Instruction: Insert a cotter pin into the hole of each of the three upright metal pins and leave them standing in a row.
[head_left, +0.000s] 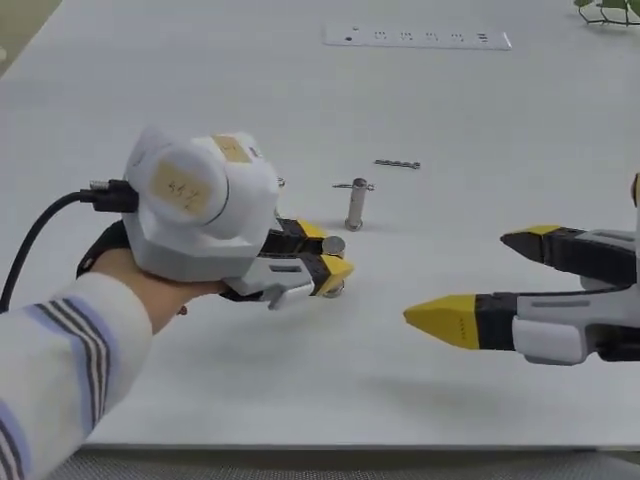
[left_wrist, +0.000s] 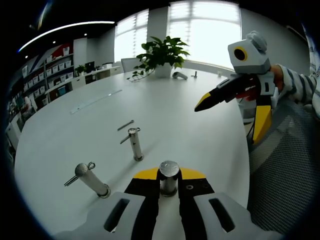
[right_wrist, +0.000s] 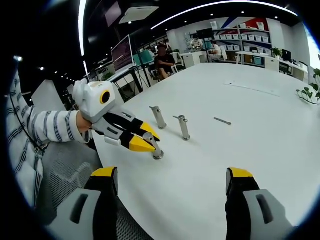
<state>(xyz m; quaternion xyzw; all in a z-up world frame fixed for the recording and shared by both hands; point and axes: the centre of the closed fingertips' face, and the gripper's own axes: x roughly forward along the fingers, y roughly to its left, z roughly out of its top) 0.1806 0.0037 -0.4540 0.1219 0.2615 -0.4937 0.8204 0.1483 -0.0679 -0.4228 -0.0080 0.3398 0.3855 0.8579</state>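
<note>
Metal pin (left_wrist: 169, 170) at lower centre looks stiff and slick, left gripper (left_wrist: 169, 181) pinching below its head, right gripper (right_wrist: 172, 173) spread wide.

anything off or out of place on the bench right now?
Nothing toppled or damaged. One cotter pin lies loose on the table beyond the middle pin. The pin clamped in the left tongs shows no cotter and seems out of line with the other two.
</note>
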